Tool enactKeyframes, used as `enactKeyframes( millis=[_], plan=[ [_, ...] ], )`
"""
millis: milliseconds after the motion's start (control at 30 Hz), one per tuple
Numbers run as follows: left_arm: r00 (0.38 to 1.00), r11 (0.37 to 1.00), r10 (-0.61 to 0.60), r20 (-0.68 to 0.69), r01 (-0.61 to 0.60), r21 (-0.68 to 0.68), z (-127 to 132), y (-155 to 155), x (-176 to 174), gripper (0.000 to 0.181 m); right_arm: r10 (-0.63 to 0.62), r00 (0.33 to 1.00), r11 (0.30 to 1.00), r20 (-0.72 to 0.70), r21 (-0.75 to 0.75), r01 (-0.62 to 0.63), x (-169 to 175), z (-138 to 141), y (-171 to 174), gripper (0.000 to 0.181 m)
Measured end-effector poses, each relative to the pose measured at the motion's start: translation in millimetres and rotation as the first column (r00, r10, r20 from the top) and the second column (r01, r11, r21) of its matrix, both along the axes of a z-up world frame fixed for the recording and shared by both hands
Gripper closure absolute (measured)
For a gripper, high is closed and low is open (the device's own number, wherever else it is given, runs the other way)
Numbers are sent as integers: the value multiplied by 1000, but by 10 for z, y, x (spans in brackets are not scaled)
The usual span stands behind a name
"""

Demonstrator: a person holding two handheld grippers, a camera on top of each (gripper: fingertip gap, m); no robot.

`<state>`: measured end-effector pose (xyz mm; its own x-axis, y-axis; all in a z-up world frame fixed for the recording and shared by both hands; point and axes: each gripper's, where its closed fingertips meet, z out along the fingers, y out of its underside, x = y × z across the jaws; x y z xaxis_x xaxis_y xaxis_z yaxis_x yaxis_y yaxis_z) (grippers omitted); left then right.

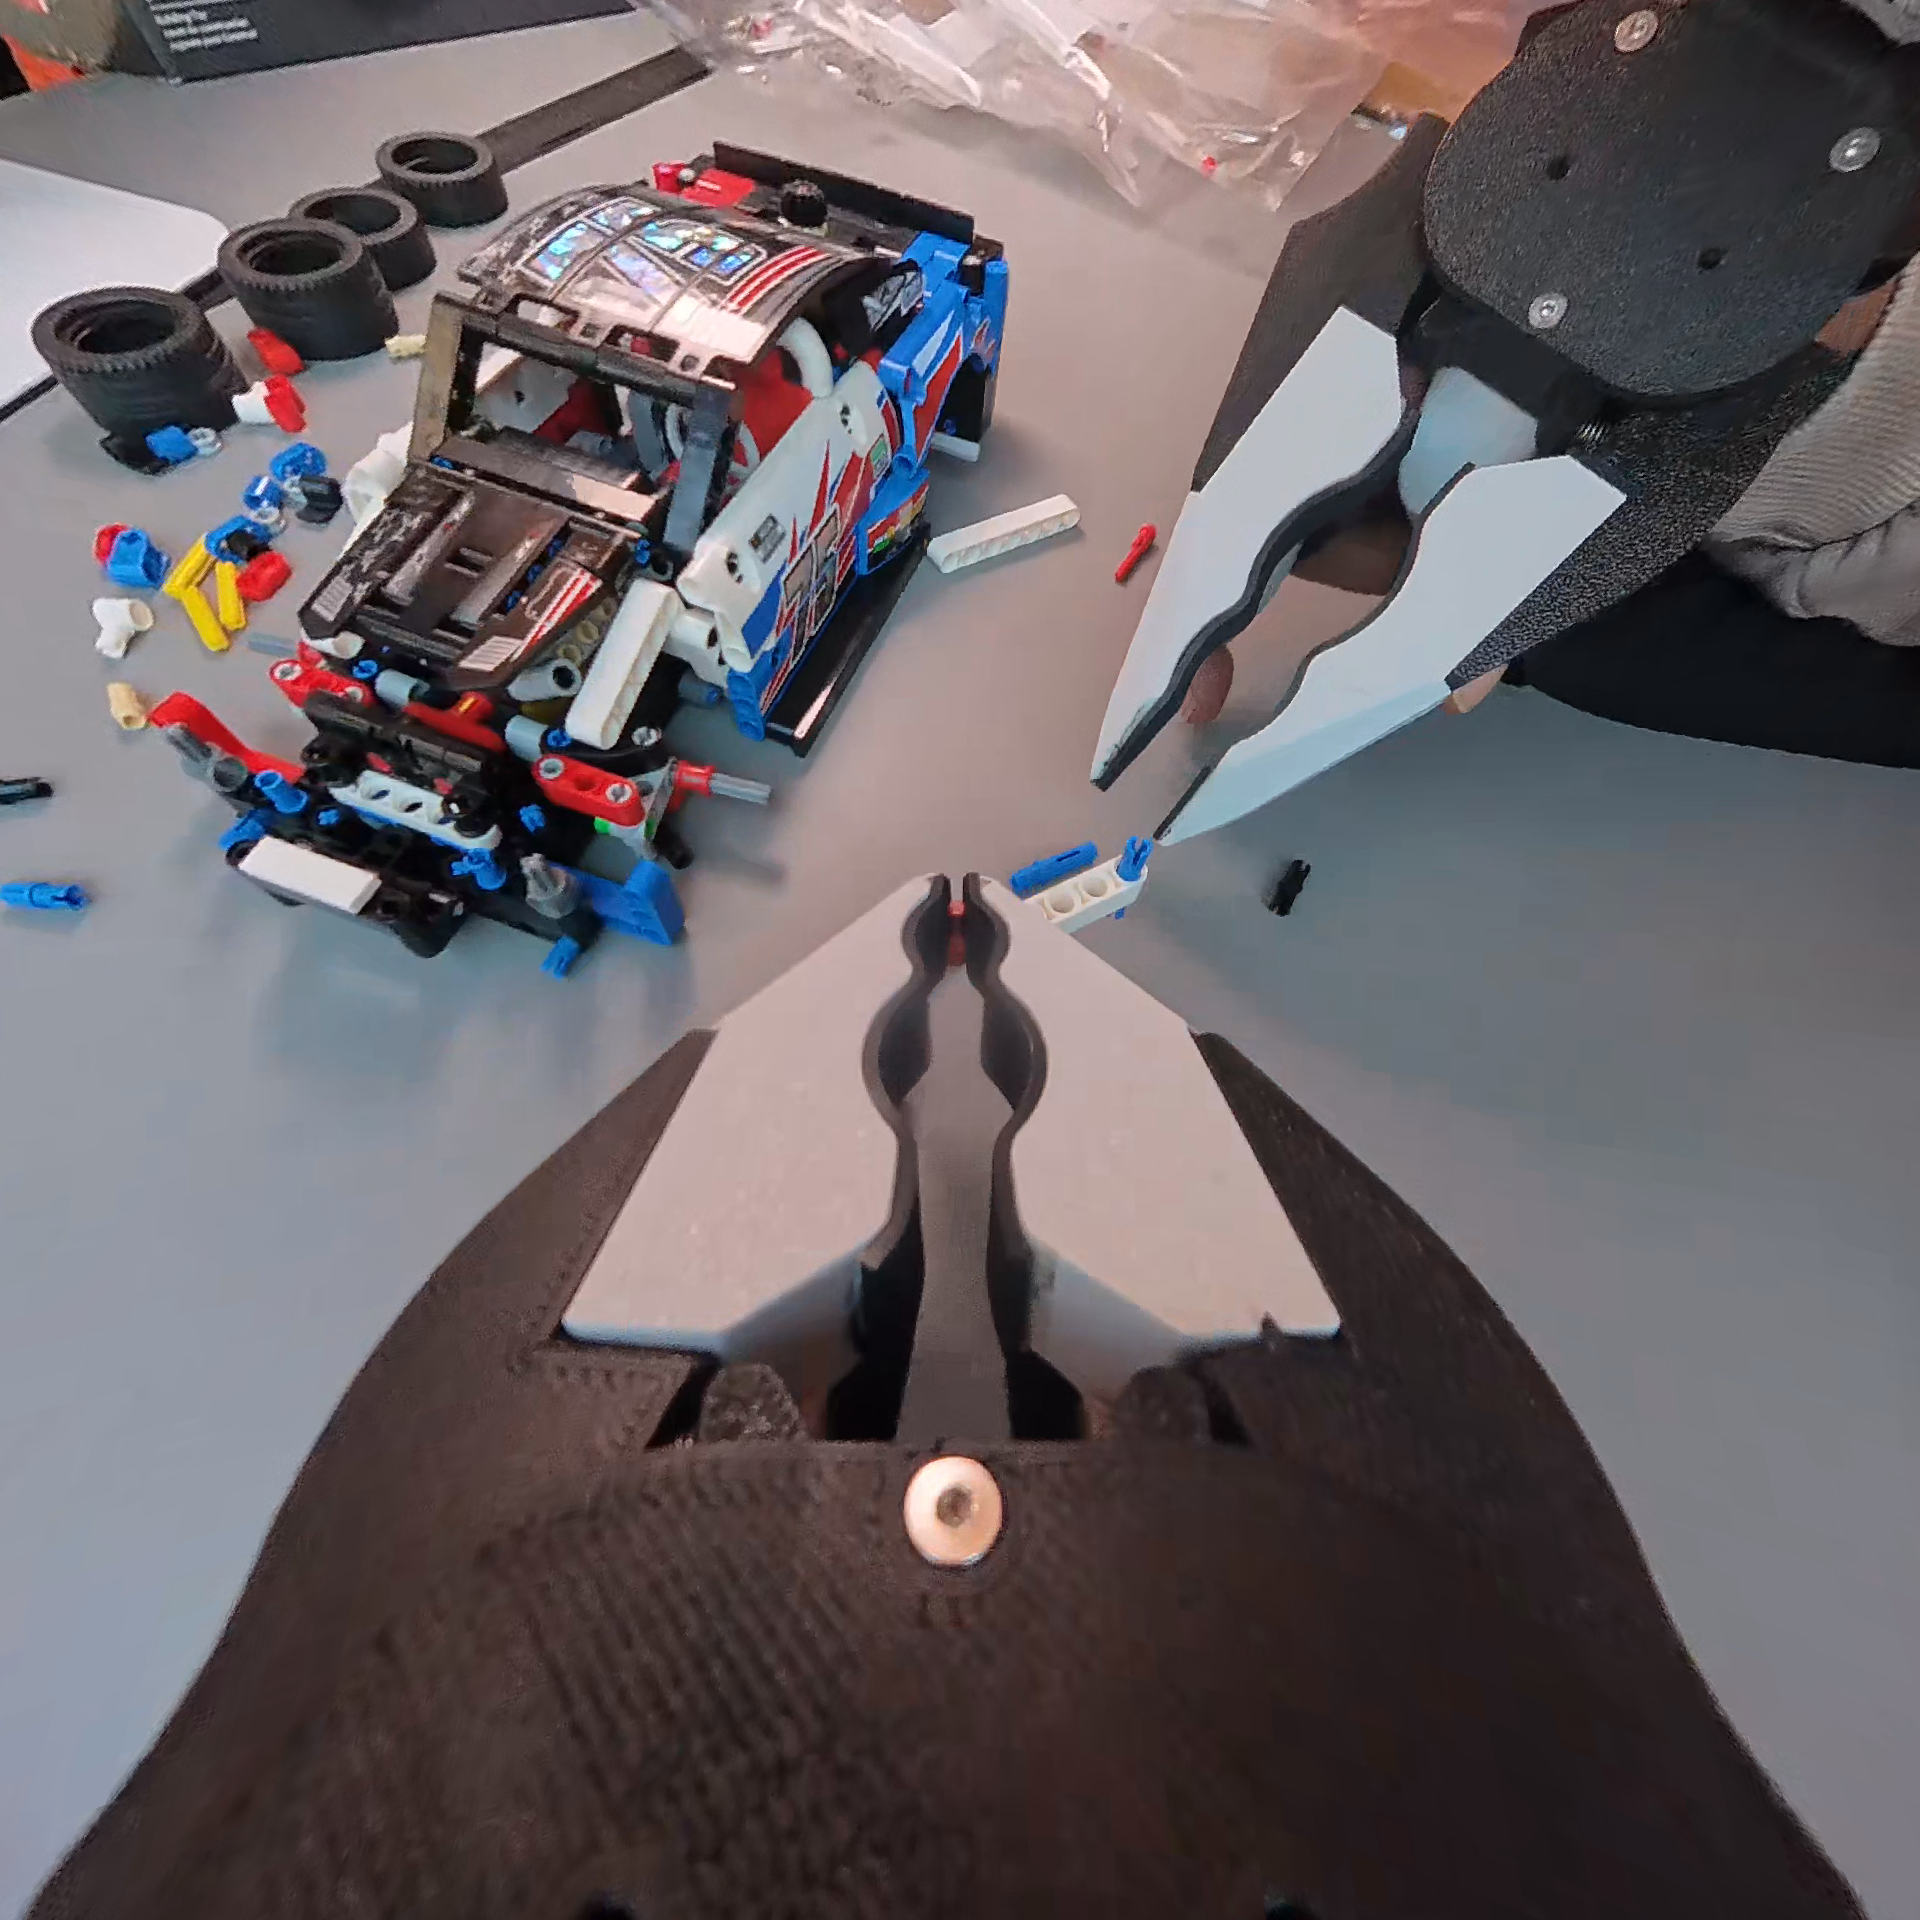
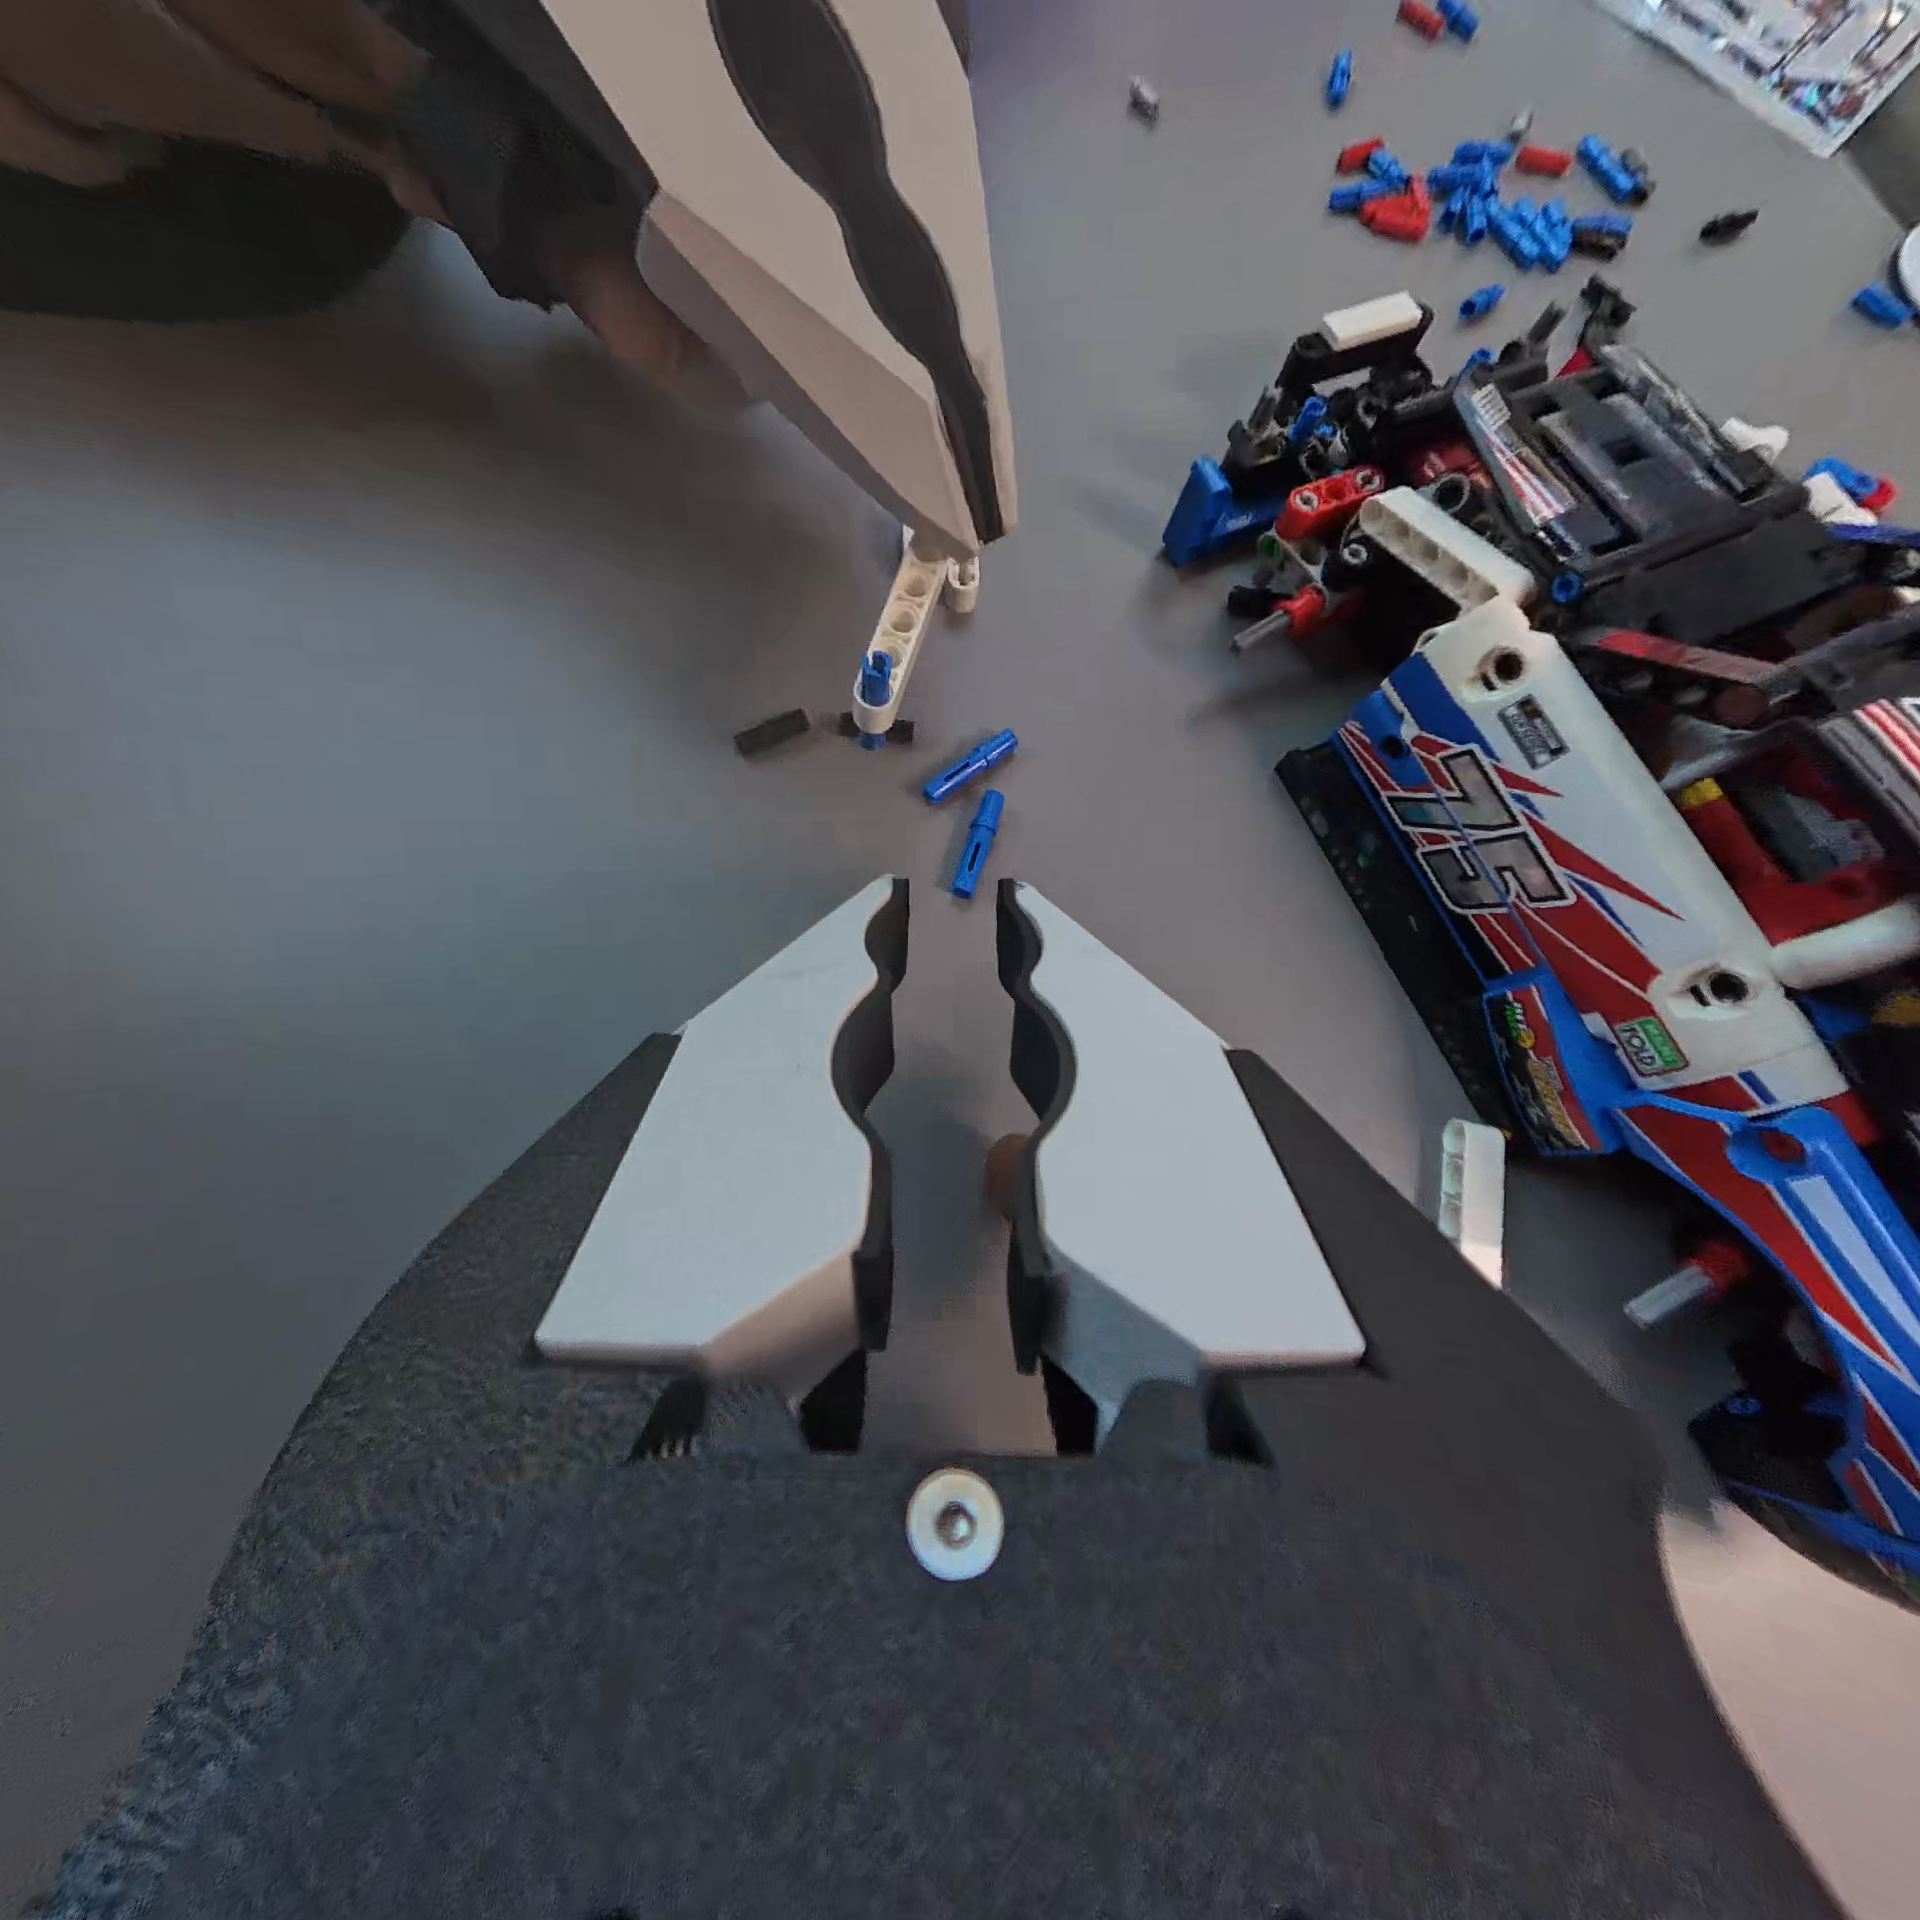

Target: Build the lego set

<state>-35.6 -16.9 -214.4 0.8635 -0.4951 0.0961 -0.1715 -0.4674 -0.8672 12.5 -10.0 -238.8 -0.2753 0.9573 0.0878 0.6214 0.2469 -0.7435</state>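
The left gripper [image 1: 957, 883] has its fingers nearly pressed together, pinching a small red pin [image 1: 956, 914] just behind the tips. Its tips sit low over the grey table [image 1: 1455, 1143], right at the end of a short white beam [image 1: 1086, 891]. In the right wrist view that same gripper [image 2: 982, 540] comes down from above onto the far end of the beam [image 2: 904, 623], which has a blue pin [image 2: 878, 681] standing in its near end.

The right gripper [image 2: 953, 885] has its fingers spread a little, with nothing between them. Its tips hover just short of two loose blue pins [image 2: 971, 769] lying on the table. From the left wrist view, its tips [image 1: 1132, 800] point down close beside the blue pin in the beam [image 1: 1135, 854]. A small black pin [image 1: 1288, 885] lies nearby to the right.

The car [image 1: 665, 488], mostly built in white, blue and red with a black hood and roof, stands on the table to the left of the grippers. Its front end is open framework. Four black tyres [image 1: 301, 275] sit in a row beyond it, with loose small parts [image 1: 208, 582] scattered beside them. A white beam [image 1: 1003, 532] and a red pin [image 1: 1135, 551] lie behind the car, and clear plastic bags [image 1: 1039, 73] are heaped at the far edge.
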Motion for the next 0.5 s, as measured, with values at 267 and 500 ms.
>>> enactKeyframes(
  millis=[267,500],
  plan=[
    [999,999,44,-10,-45,-14,-31,17,-135,181,10,973,997,231,70,-26,-96,-164,33,175],
    [983,987,150,103,-154,41,145,92,-357,181,-125,900,973,-418,-227,30,-414,1023,199,179]
  ],
)
